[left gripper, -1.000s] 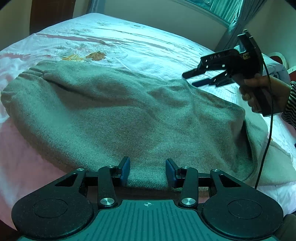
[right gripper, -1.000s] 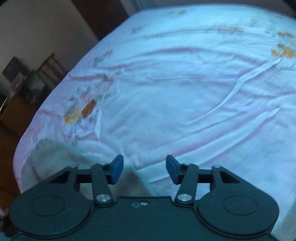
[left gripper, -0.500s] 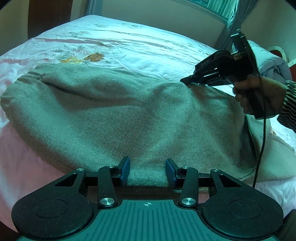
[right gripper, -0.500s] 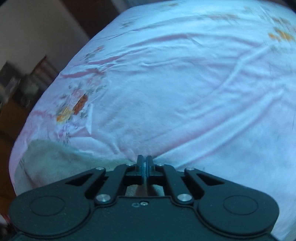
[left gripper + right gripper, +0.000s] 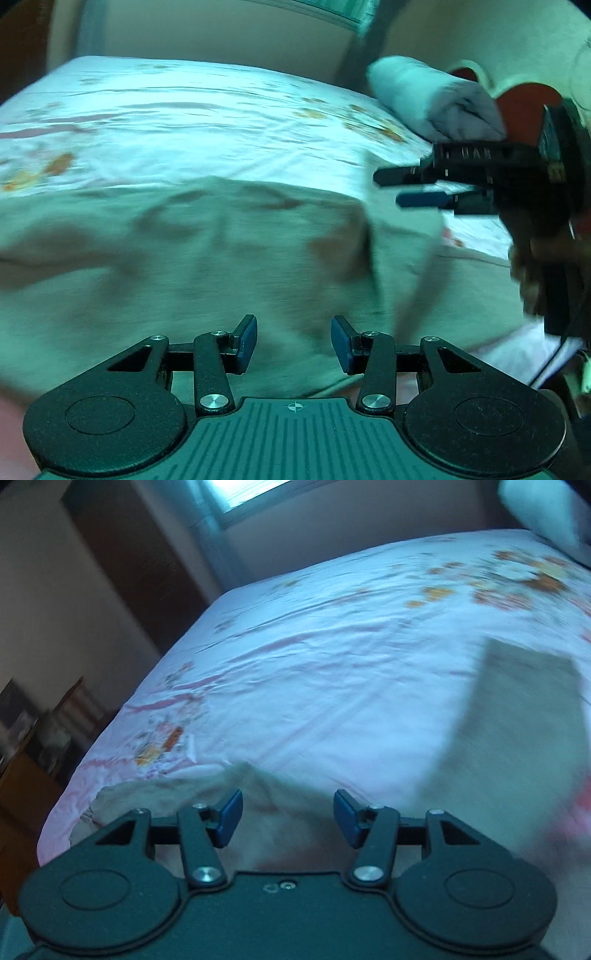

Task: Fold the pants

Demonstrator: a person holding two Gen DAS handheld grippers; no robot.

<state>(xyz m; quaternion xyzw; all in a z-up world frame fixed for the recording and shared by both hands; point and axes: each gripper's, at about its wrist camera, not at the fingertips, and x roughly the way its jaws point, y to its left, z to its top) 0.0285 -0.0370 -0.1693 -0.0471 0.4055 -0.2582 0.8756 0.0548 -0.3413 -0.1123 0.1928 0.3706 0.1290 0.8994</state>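
Note:
The grey-green fleece pants lie spread across the near part of the bed, blurred by motion. My left gripper is open and empty just above their near edge. My right gripper shows in the left wrist view at the right, open, above the pants' right part. In the right wrist view my right gripper is open with pants cloth below and between its fingers, and a raised flap of the pants stands at the right.
The bed has a white and pink floral sheet. A rolled light blanket lies at the far right. A dark door and wooden furniture stand left of the bed.
My right gripper was shut half a second ago and is now open; it has moved right and up. The left wrist view has swung right. The pants have shifted and a flap has risen at the right.

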